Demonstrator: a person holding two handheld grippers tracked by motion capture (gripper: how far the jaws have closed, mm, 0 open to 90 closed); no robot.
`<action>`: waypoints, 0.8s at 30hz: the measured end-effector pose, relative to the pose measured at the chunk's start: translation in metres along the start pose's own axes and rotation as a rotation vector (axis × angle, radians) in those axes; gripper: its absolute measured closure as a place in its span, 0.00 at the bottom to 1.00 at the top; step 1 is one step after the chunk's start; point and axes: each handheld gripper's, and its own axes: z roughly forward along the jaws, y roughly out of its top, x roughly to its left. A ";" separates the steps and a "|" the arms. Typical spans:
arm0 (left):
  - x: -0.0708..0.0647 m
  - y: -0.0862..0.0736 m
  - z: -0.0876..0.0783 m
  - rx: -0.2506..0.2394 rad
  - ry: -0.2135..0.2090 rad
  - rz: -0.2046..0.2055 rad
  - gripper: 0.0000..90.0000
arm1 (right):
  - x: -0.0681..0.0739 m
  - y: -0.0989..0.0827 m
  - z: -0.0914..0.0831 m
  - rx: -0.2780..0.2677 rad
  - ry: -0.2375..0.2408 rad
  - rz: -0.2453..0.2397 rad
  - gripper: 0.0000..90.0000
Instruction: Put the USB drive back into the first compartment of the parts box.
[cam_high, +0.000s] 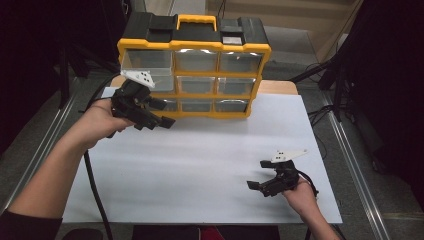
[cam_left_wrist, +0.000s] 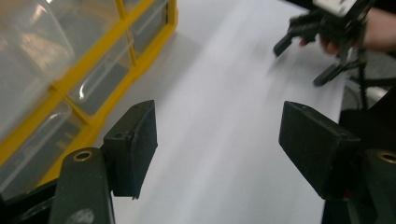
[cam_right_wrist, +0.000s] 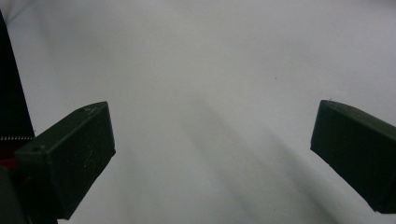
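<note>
A yellow and black organizer (cam_high: 195, 70) with several clear drawers stands at the far side of the white table sheet (cam_high: 210, 155). My left gripper (cam_high: 167, 113) hangs open just in front of its lower left drawers, jaws wide apart with nothing between them. In the left gripper view the organizer's (cam_left_wrist: 70, 79) yellow frame runs along the left, beside my open left gripper (cam_left_wrist: 217, 116). My right gripper (cam_high: 256, 174) stands open low over the sheet at the near right, held in a hand. Bare white sheet (cam_right_wrist: 210, 56) lies between the spread jaws of the right gripper (cam_right_wrist: 212, 126).
A black cable (cam_high: 95, 190) trails from the left gripper along the table's left edge. Dark stands (cam_high: 345, 75) and cables stand on the floor to the right, beyond the sheet. In the left gripper view the right gripper (cam_left_wrist: 303, 51) shows farther off.
</note>
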 end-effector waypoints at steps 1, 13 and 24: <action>-0.001 -0.003 0.004 0.004 0.006 -0.007 0.32 | 0.000 0.000 0.000 0.001 0.001 0.000 0.00; -0.003 -0.045 0.043 0.010 0.007 -0.074 0.32 | 0.000 -0.001 0.000 0.001 -0.002 -0.002 0.00; -0.011 -0.084 0.068 -0.028 0.033 -0.147 0.32 | -0.001 -0.001 0.001 0.006 -0.008 -0.001 0.00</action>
